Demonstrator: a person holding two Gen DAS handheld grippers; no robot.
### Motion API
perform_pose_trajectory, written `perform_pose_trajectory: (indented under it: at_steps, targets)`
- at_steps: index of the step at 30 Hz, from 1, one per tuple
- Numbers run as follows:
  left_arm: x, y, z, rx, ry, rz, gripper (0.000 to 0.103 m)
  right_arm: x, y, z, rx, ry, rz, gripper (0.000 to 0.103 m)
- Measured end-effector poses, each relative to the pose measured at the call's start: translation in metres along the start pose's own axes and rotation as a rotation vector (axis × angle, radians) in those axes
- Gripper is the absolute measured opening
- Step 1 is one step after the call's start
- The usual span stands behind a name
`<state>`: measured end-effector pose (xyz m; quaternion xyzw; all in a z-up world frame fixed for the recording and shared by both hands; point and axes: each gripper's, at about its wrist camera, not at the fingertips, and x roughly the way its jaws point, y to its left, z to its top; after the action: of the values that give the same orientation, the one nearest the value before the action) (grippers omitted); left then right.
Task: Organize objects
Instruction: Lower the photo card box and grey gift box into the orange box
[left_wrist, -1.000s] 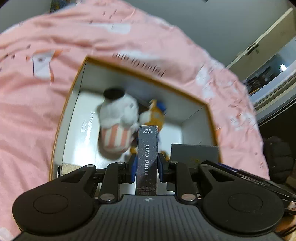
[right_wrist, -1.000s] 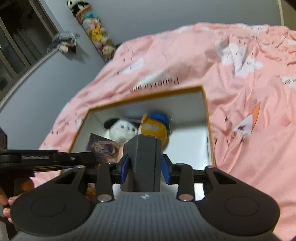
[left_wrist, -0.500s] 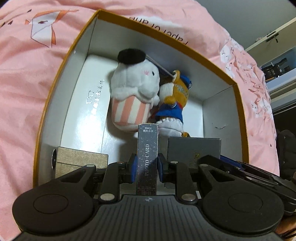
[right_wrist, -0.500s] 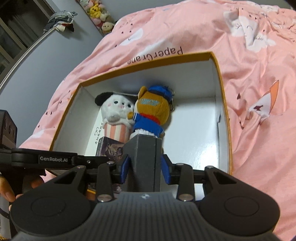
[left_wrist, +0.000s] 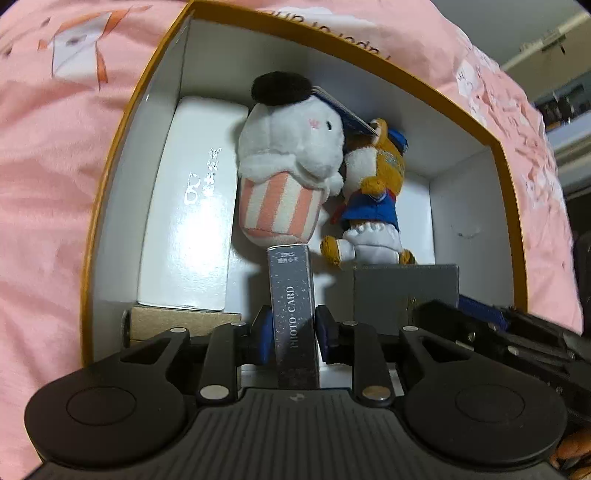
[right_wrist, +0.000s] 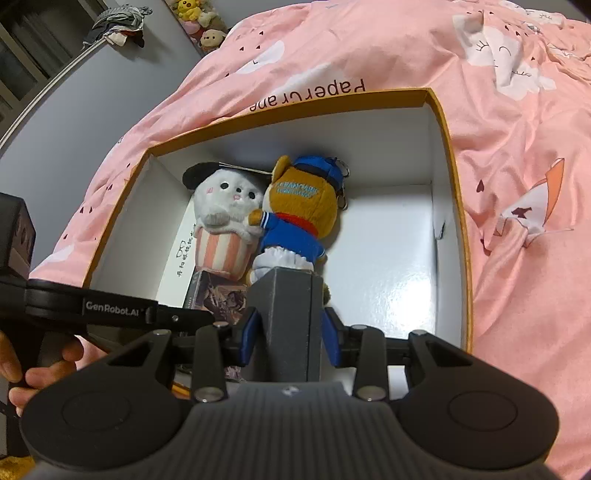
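Both tools are reaching down into the orange-rimmed box (left_wrist: 107, 177) sitting on the pink bedspread (right_wrist: 517, 155). The left hand-held gripper (left_wrist: 293, 332) is standing around the slim photo card box (left_wrist: 293, 314), and its jaws have just been opening: the blue pads (left_wrist: 322, 330) are sitting just off the pack's sides, which stays upright between them. To its right, the right hand-held gripper (right_wrist: 290, 334) is clamping the grey box (right_wrist: 290, 317) squarely between its pads. Just ahead of the left tool's tips, the white plush in a pink-striped cup (left_wrist: 288, 162) is lying on the box floor, and beside it on the right the brown bear plush in a blue outfit (left_wrist: 376, 199) is leaning against it. To the left of the left tool a long white box (left_wrist: 192, 206) is lying along the wall, with a brown cardboard box (left_wrist: 177, 323) tucked at its near end. A hand (right_wrist: 22, 365) is gripping the left tool's handle at the edge of the right wrist view.
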<state>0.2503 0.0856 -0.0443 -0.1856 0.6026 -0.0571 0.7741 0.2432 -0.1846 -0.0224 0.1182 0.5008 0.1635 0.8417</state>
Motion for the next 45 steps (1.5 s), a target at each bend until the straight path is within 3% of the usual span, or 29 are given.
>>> perform_pose_trajectory:
  at_steps: [2, 6, 10, 13, 25, 31, 37, 45]
  targets:
    - [-0.008, -0.005, -0.001, 0.058, -0.022, 0.045, 0.033, 0.000, 0.000, -0.001, -0.001, 0.000, -0.003, 0.039]
    - [-0.020, -0.007, 0.007, 0.096, -0.035, 0.045, 0.033, 0.000, 0.000, -0.001, 0.000, 0.000, -0.003, 0.039]
    - [-0.024, -0.014, 0.012, 0.171, -0.066, 0.126, 0.030, 0.000, 0.001, -0.001, -0.002, 0.003, -0.002, 0.039]
    - [-0.019, -0.015, 0.018, 0.174, -0.075, 0.137, 0.028, 0.001, 0.001, -0.001, 0.003, 0.010, 0.002, 0.039]
    - [-0.036, -0.008, -0.002, 0.165, -0.208, 0.091, 0.025, 0.028, -0.007, -0.002, 0.186, 0.102, 0.089, 0.039]
    - [-0.033, -0.006, -0.009, 0.160, -0.233, 0.066, 0.024, 0.031, -0.008, 0.000, 0.208, 0.117, 0.067, 0.039]
    - [-0.037, -0.001, -0.012, 0.135, -0.277, 0.028, 0.021, 0.033, -0.003, 0.003, 0.153, 0.168, 0.002, 0.044]
    - [-0.032, 0.000, -0.016, 0.137, -0.275, 0.007, 0.021, 0.041, 0.003, 0.003, 0.041, 0.221, -0.075, 0.050]
